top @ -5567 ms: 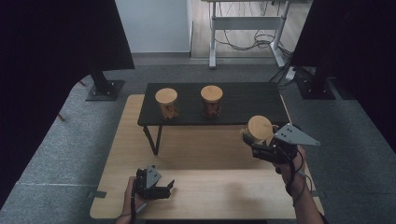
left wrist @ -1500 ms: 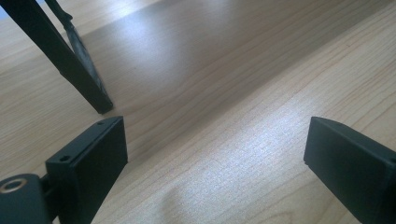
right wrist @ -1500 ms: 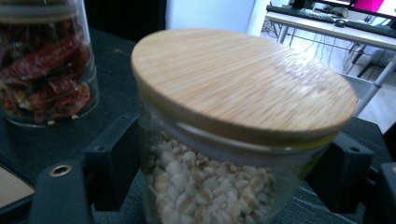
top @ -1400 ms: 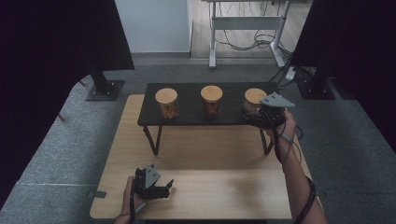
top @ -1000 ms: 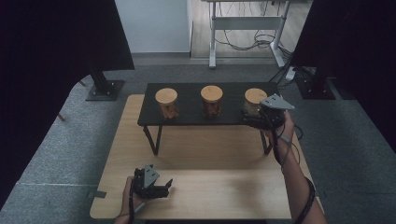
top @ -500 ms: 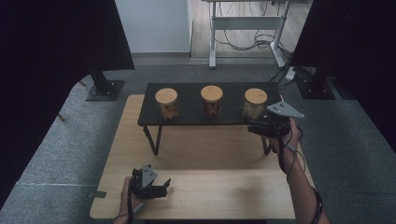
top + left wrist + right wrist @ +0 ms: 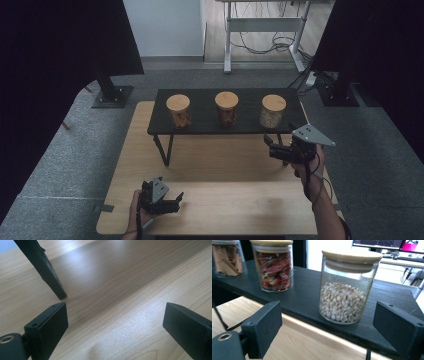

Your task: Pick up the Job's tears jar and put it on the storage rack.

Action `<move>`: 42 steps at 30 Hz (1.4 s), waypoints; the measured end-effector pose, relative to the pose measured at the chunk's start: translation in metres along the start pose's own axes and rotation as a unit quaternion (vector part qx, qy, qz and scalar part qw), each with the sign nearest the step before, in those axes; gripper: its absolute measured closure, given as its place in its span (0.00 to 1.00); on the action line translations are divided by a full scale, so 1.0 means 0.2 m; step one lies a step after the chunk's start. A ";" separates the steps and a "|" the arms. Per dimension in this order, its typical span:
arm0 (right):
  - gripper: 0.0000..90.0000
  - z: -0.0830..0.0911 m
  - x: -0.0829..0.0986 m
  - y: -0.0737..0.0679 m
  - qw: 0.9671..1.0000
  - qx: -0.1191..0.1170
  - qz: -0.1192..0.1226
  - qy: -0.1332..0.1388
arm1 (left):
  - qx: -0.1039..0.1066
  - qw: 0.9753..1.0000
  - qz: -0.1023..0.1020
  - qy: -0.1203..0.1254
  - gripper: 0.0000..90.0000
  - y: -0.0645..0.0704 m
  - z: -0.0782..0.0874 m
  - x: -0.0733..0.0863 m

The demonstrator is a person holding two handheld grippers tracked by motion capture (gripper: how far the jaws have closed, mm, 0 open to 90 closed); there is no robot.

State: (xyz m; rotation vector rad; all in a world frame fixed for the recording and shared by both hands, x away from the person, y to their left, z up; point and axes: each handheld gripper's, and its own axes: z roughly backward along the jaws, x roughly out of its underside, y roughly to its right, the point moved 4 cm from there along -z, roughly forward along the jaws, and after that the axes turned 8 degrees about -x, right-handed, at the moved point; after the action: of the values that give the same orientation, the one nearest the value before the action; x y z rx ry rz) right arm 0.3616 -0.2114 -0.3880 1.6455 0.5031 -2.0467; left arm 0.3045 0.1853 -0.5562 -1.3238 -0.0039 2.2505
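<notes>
Three glass jars with wooden lids stand in a row on a low black shelf [image 7: 200, 127]. In the high view the left jar [image 7: 178, 111] holds tan pieces, the middle jar [image 7: 226, 108] red pieces, and the right jar [image 7: 273, 111] pale beans. My right gripper [image 7: 271, 147] hangs open just in front of the shelf's right end, apart from the bean jar. In the right gripper view the bean jar [image 7: 347, 290] stands upright beyond my right gripper [image 7: 329, 322]. My left gripper [image 7: 176, 202] rests open near the table's front edge, with nothing in it.
The shelf stands on thin black legs on a wooden table [image 7: 225, 165]. One leg [image 7: 47, 272] shows close ahead in the left gripper view. Grey carpet surrounds the table, with black stands and a desk frame [image 7: 265, 30] behind.
My right gripper carried the bean jar to the shelf's right end, let go of it, and has drawn back toward the person. The left gripper has barely moved.
</notes>
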 end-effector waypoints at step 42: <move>0.08 0.04 0.68 -0.30 0.996 -0.054 -0.034 -0.062 | 0.002 1.000 -0.010 -0.011 0.06 0.03 -0.02 0.02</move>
State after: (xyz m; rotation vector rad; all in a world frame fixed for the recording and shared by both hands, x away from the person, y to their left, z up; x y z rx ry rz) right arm 0.2980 -0.1835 -0.5202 1.4478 0.6232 -2.1148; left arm 0.3045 0.1813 -0.5627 -1.2922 -0.0194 2.2467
